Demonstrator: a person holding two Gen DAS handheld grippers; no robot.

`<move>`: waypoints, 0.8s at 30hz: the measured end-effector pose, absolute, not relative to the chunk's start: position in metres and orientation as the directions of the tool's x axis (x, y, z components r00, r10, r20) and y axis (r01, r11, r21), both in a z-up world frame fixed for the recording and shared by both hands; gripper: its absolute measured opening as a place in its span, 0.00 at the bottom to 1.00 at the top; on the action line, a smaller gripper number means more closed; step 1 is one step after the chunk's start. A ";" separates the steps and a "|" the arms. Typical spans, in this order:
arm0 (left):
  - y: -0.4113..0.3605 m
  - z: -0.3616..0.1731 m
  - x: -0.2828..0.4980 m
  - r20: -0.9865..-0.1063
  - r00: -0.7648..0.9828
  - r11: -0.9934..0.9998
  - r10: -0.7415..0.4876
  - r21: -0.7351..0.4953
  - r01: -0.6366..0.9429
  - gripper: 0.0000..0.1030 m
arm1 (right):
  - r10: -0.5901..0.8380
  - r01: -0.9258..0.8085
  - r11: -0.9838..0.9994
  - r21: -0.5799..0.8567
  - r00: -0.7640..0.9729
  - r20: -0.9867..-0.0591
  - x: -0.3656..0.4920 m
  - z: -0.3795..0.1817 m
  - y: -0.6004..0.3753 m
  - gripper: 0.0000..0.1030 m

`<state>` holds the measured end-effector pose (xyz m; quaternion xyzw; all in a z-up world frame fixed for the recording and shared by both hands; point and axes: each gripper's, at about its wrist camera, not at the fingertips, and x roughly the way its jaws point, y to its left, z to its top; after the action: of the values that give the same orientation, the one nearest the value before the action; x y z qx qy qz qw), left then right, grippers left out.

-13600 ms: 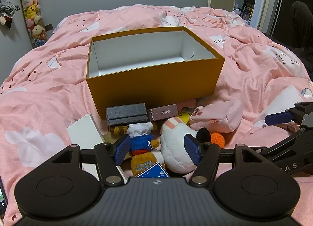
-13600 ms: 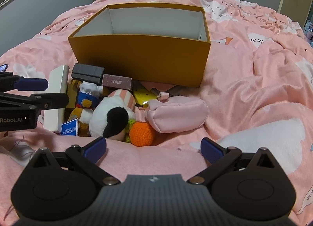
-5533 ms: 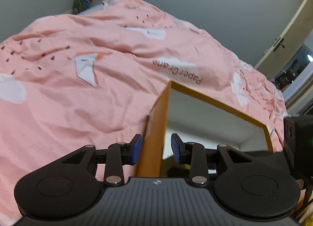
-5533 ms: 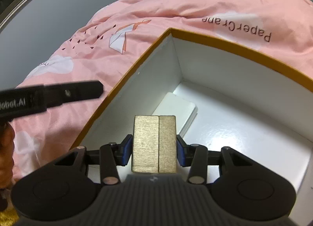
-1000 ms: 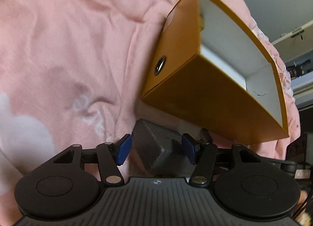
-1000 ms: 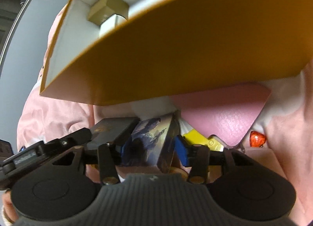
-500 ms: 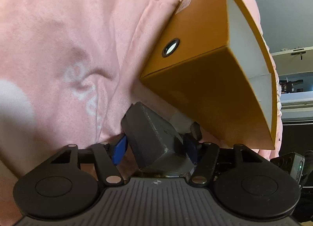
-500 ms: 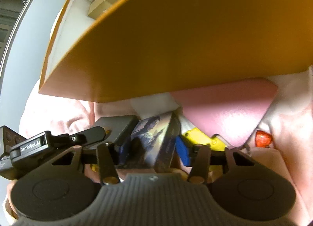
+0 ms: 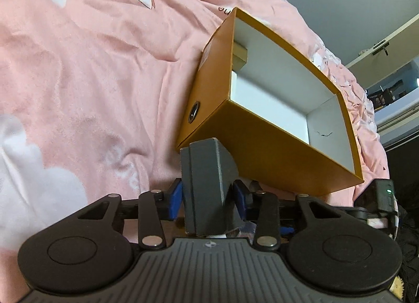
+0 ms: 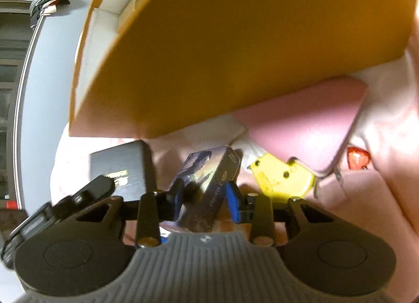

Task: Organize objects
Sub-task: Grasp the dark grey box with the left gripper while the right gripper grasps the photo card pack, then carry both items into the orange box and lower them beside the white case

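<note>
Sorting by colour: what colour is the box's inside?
White inside the orange box, clearest in the left wrist view.

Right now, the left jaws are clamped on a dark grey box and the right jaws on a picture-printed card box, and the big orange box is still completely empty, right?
Not quite. The orange box is not empty: the left wrist view shows a small gold box in its far corner. The rest holds: the left gripper grips the dark grey box, the right gripper the card box.

Ribbed dark-grey gripper body (image 9: 207,199), black round-hubbed linkage arms, silver pivot screws, blue-padded jaws.
</note>
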<state>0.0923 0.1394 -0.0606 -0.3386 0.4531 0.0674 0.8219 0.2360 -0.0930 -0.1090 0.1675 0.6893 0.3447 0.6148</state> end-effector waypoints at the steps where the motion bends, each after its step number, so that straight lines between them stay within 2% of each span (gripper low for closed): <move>1: 0.139 -0.060 0.091 -0.786 0.586 0.761 -0.197 -0.500 -0.414 0.42 | 0.653 -0.181 0.710 0.681 -0.193 -0.732 0.237 -0.111 -0.092 0.41; 4: 0.141 -0.058 0.092 -0.784 0.588 0.761 -0.198 -0.501 -0.412 0.42 | 0.665 -0.135 0.698 0.703 -0.240 -0.707 0.238 -0.124 -0.086 0.50; 6: 0.141 -0.057 0.091 -0.784 0.590 0.764 -0.193 -0.498 -0.411 0.42 | 0.674 -0.109 0.695 0.711 -0.246 -0.696 0.238 -0.129 -0.083 0.51; 8: 0.140 -0.055 0.090 -0.777 0.601 0.767 -0.188 -0.499 -0.404 0.42 | 0.677 -0.114 0.694 0.711 -0.233 -0.698 0.237 -0.126 -0.084 0.47; 10: 0.140 -0.049 0.088 -0.763 0.621 0.773 -0.180 -0.500 -0.391 0.42 | 0.687 -0.139 0.684 0.716 -0.207 -0.696 0.237 -0.115 -0.089 0.38; 14: 0.138 -0.033 0.083 -0.740 0.647 0.779 -0.184 -0.511 -0.363 0.42 | 0.696 -0.289 0.650 0.703 -0.145 -0.703 0.231 -0.077 -0.095 0.30; 15: 0.136 -0.028 0.082 -0.732 0.655 0.784 -0.188 -0.513 -0.349 0.42 | 0.703 -0.323 0.635 0.702 -0.136 -0.698 0.229 -0.066 -0.097 0.25; 19: 0.132 -0.006 0.081 -0.688 0.691 0.788 -0.222 -0.544 -0.288 0.42 | 0.706 -0.423 0.614 0.666 -0.082 -0.703 0.222 -0.030 -0.102 0.24; 24: 0.126 0.023 0.090 -0.640 0.735 0.815 -0.222 -0.535 -0.220 0.42 | 0.748 -0.501 0.565 0.656 -0.023 -0.663 0.219 0.010 -0.135 0.24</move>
<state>0.0901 0.1261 0.0233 -0.3038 0.3638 -0.0005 0.8805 0.2191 -0.1350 0.0095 0.1119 0.5539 0.4527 0.6898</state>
